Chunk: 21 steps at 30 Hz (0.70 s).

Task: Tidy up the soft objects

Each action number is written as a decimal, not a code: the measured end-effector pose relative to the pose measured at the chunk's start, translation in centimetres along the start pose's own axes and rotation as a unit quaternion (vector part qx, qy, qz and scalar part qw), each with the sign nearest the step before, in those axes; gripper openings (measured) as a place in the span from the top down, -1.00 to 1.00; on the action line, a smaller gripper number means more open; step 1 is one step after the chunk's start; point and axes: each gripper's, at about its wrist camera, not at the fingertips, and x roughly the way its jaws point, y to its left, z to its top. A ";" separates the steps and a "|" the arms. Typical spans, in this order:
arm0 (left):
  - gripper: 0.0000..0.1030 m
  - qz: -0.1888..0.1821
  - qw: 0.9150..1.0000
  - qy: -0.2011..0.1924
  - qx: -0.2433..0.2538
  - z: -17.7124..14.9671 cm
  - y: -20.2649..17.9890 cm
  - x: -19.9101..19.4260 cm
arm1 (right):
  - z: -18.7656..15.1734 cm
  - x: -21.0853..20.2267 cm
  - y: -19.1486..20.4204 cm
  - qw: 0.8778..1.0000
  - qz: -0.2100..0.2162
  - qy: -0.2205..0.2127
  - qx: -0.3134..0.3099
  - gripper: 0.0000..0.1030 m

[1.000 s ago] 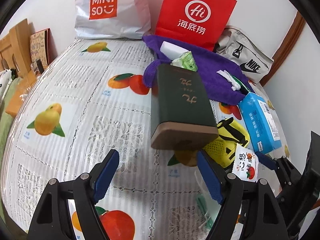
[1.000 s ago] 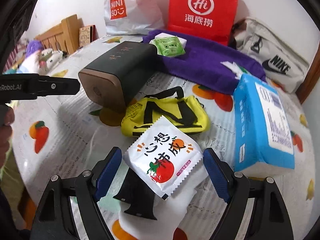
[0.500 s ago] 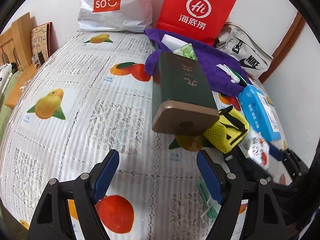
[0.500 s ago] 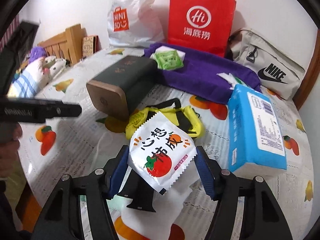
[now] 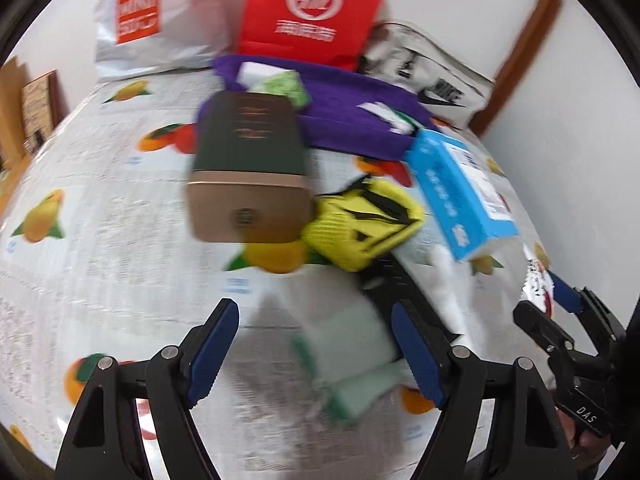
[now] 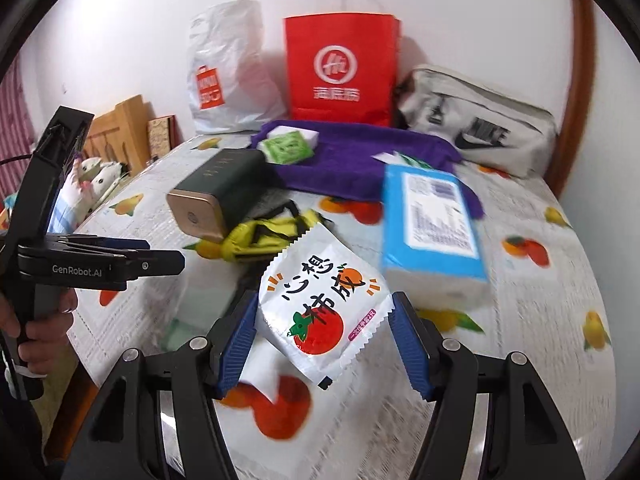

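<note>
My right gripper (image 6: 324, 332) is shut on a white snack packet (image 6: 322, 304) with a red tomato print and holds it above the table. The packet's edge shows at the right in the left wrist view (image 5: 536, 284). My left gripper (image 5: 316, 344) is open and empty, low over a pale green and white soft item (image 5: 352, 356) that is blurred. A yellow mesh bag (image 5: 360, 226) lies beyond it, next to a dark green box (image 5: 250, 164) and a blue tissue pack (image 5: 460, 184). A purple towel (image 5: 352, 120) lies further back.
A red paper bag (image 6: 340, 68), a white MINISO bag (image 6: 228, 72) and a grey Nike bag (image 6: 476, 120) stand along the back wall. A black strap (image 5: 400, 292) lies by the yellow bag. Wooden furniture (image 6: 120, 128) stands to the left of the fruit-print tablecloth (image 5: 100, 240).
My right gripper has shut on the snack packet and lifted it off the table. My left gripper has moved right and forward, over the pale green item.
</note>
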 end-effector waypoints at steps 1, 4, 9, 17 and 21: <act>-0.39 -0.004 1.000 0.000 0.005 -0.1 -0.5 0.2 | -0.4 -0.1 -0.5 1.000 -0.001 0.001 0.007 -0.26; -0.17 -0.017 1.000 0.014 0.017 -0.2 -1.7 1.3 | -1.4 -0.4 -1.9 1.000 -0.004 0.004 0.026 -0.26; 0.11 -0.041 0.999 0.027 0.015 0.1 -2.4 2.9 | -2.6 -0.6 -3.5 0.999 -0.008 0.005 0.042 -0.26; 0.10 -0.034 0.998 0.040 0.019 0.8 -3.2 5.3 | -3.6 0.9 -5.7 0.997 -0.008 0.022 0.072 -0.26; 0.04 -0.030 0.999 0.032 0.019 1.3 -3.3 5.9 | -3.9 1.5 -6.3 0.996 -0.006 0.027 0.081 -0.26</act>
